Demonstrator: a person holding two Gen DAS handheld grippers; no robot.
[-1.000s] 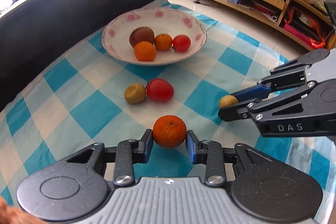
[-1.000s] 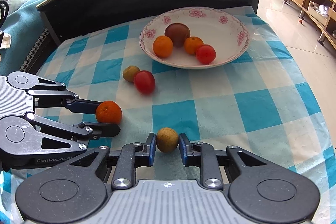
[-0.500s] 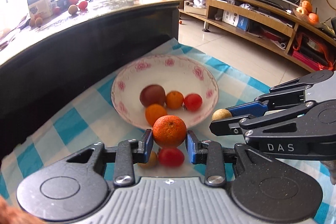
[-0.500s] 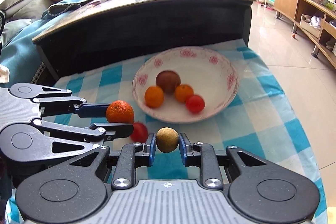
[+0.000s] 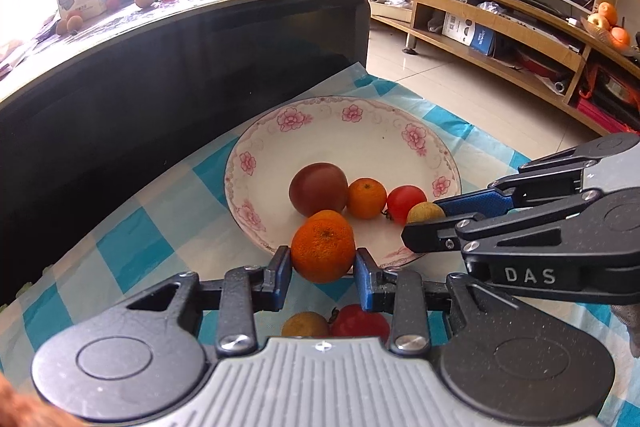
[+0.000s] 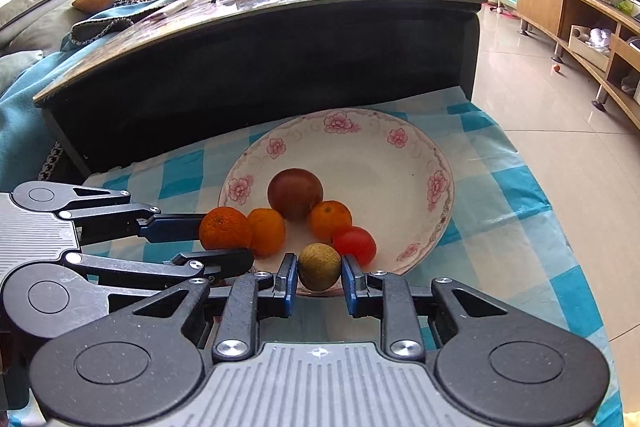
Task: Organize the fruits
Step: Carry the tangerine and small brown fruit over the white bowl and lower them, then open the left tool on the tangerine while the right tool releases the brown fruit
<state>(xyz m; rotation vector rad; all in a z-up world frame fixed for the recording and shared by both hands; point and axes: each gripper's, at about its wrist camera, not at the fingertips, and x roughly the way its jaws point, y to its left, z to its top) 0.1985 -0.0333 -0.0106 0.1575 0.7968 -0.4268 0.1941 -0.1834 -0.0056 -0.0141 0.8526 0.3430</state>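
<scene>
Both wrist views look close, forward, sharing the bowl (image 5: 448, 155)

Two grippers carry fruit at the near rim of a flowered bowl

The left gripper (image 5: 323, 267) pinches an orange (image 5: 323, 251) between its blue pads; the right gripper (image 5: 422, 225) grips a small brownish fruit (image 5: 424, 212). The bowl (image 5: 360, 131) on the checked cloth (image 5: 132, 239) contains a dark plum (image 5: 318, 189), a small orange (image 5: 366, 197) and a tomato (image 5: 406, 202). Below, on the cloth, lie another tomato (image 5: 360, 321) and a brown fruit (image 5: 305, 325).

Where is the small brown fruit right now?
The brown fruit is clamped in the right gripper, held at the near rim of the bowl, just beside the red tomato. The left wrist view shows it right of that tomato.
</scene>
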